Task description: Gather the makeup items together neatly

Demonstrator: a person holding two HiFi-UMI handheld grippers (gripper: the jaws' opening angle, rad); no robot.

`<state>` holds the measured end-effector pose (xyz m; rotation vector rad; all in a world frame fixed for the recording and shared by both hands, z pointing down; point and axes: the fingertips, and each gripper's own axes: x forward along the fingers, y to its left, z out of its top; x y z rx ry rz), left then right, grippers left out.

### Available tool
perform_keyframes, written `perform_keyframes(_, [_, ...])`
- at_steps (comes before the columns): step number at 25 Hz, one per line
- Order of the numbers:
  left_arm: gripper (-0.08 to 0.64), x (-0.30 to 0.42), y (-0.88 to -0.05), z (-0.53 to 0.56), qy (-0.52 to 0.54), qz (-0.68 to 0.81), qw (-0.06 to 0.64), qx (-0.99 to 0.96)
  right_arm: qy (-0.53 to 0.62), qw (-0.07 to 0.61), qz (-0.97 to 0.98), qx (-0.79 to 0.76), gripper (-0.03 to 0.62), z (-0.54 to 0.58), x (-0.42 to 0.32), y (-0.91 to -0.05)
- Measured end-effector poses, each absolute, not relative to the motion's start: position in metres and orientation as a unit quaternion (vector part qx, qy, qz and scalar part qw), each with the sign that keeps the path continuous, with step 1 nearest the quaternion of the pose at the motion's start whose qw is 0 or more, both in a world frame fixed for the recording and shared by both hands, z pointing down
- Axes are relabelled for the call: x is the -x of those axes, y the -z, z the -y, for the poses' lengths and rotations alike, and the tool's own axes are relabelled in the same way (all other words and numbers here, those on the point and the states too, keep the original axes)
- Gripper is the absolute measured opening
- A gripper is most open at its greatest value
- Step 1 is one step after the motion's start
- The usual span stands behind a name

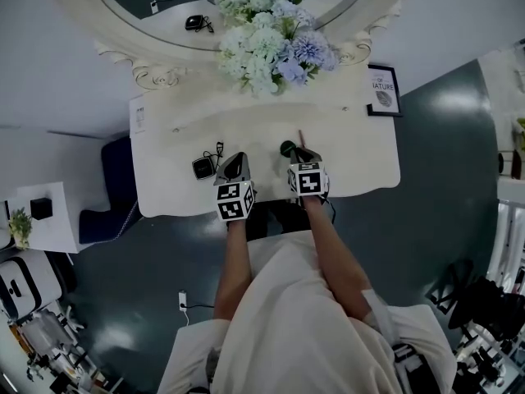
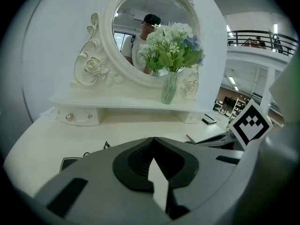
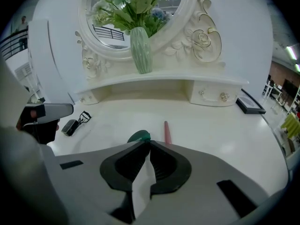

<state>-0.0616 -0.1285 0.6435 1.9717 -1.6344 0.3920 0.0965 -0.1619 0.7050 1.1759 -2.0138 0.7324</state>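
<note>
Several makeup items lie on the white vanity table (image 1: 361,150). A black compact (image 1: 203,167) and an eyelash curler (image 1: 218,148) sit just left of my left gripper (image 1: 236,158). A dark green round item (image 1: 288,148) and a pink pencil (image 1: 300,137) lie right at the tip of my right gripper (image 1: 305,152). In the right gripper view the green item (image 3: 139,136) sits just beyond the shut jaws (image 3: 149,143), with the pencil (image 3: 167,131) beside it and the curler (image 3: 84,117) and compact (image 3: 70,126) further left. My left gripper (image 2: 153,139) is shut and holds nothing.
A round ornate mirror (image 1: 238,23) and a vase of flowers (image 1: 271,35) stand on the raised back shelf (image 3: 164,78) with small drawers. A framed picture (image 1: 383,90) lies at the table's right end. A person's arms reach in over the front edge.
</note>
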Motion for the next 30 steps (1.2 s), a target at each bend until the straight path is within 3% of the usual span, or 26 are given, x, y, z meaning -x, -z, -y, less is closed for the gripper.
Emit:
perform_keyframes(4, [0.015,0.067,-0.646,0.123,-0.148,0.607,0.275,-0.731,-0.276,0.342,0.770,-0.463,0.057,0.162,-0.098,-0.705])
perform_keyframes(7, [0.015,0.075,-0.645,0.121,-0.146,0.608,0.275,-0.730,-0.271,0.342,0.765,-0.474,0.102,0.161,-0.097,-0.703])
perform_keyframes(12, [0.015,0.090,-0.645,0.120,-0.142,0.610,0.278,-0.728,-0.258,0.339,0.765,-0.483,0.104,0.160,-0.088,-0.694])
perform_keyframes(17, [0.015,0.112,-0.646,0.112,-0.141,0.614,0.285,-0.722,-0.214,0.341,0.789,-0.464,0.112,0.161,-0.047,-0.665])
perform_keyframes(30, [0.015,0.196,-0.654,0.094,-0.151,0.617,0.283,-0.718,-0.237,0.293,0.825,-0.421,0.112,0.139,0.097,-0.659])
